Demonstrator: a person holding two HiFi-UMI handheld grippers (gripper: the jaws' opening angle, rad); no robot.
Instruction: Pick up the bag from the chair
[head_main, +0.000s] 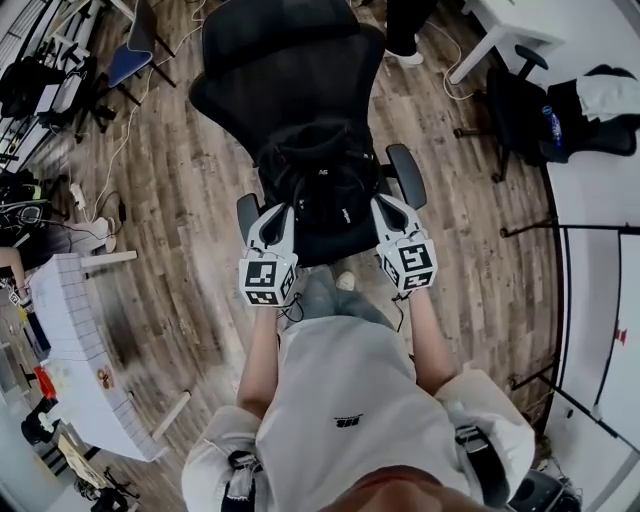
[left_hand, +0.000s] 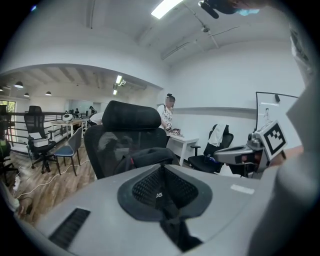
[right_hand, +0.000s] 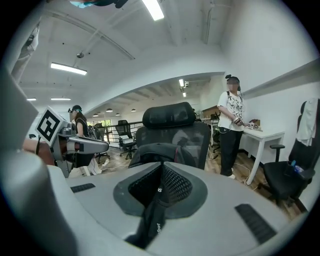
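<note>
My left gripper (left_hand: 161, 171) is shut tight on a black strap (left_hand: 159, 194) of the bag (head_main: 320, 175). My right gripper (right_hand: 161, 170) is clamped the same way on a second strap (right_hand: 151, 222). The bag sits low in the black chair (head_main: 285, 60), in front of its mesh back and between the armrests (head_main: 408, 175) — I cannot tell whether it rests on the seat. Both grippers are close together at the bag's near edge.

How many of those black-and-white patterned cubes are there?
2. One cube sits on the left gripper, the other cube on the right gripper, both near the black bag on the chair. None appears hidden.
</note>
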